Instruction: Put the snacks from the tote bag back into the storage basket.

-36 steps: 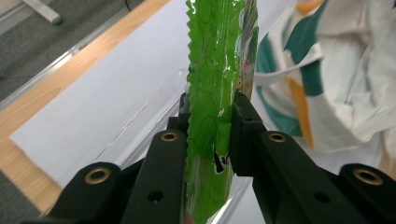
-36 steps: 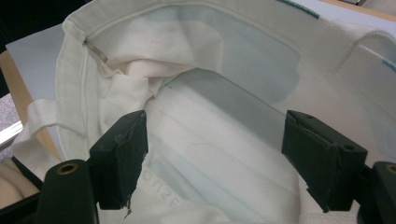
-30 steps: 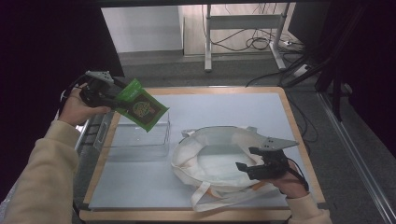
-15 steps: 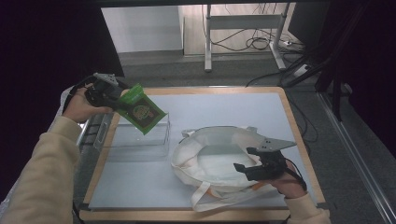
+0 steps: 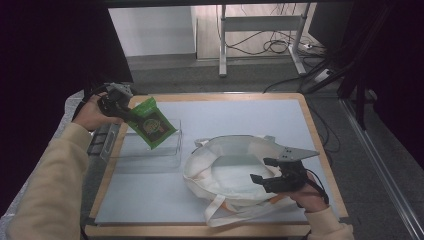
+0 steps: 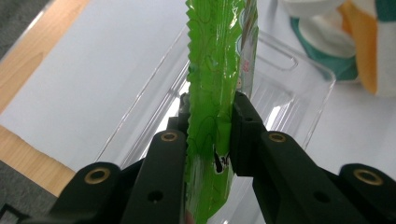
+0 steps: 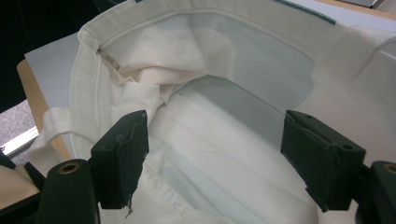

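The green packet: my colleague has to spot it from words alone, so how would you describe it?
Start at the light table with the wooden rim and go to its left side, where a clear plastic tray sits. Just above it, the left gripper pinches a flat, bright green packet, the only green thing beside the white cloth bag.

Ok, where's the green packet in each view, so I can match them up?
High view: green packet upper left, held above the clear tray.
Left gripper view: centre, upright between the fingers.
Right gripper view: not in it.
Shared landmark: white tote bag, seen in all three.
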The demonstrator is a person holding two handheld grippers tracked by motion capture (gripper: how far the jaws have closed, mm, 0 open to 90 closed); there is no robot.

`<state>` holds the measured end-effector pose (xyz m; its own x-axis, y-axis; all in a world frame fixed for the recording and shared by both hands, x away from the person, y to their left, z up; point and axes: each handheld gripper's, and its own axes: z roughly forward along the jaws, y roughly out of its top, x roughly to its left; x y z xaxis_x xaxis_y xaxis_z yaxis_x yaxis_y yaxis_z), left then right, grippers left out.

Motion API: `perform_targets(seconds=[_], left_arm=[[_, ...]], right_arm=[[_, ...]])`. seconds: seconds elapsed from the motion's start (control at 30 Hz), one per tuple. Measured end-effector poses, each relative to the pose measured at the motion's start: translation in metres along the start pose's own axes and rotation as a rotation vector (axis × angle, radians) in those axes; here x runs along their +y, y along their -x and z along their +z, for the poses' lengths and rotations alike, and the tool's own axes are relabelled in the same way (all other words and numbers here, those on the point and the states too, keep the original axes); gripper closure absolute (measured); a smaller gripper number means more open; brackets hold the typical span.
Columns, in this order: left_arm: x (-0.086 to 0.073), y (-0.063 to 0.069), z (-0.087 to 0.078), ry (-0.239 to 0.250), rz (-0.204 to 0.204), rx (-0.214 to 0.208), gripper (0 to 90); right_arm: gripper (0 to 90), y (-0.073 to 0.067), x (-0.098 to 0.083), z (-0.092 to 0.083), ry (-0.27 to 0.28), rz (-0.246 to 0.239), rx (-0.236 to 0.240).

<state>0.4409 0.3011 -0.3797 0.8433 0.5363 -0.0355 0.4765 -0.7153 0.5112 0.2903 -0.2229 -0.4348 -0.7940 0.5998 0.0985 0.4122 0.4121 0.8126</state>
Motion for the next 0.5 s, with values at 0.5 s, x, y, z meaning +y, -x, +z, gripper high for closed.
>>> perform_targets(seconds=[0.5], left_arm=[[0.008, 0.000, 0.030, -0.135, 0.072, -0.047, 78.1]], right_arm=[[23.3, -0.001, -0.001, 0.003, -0.006, 0.005, 0.011]])
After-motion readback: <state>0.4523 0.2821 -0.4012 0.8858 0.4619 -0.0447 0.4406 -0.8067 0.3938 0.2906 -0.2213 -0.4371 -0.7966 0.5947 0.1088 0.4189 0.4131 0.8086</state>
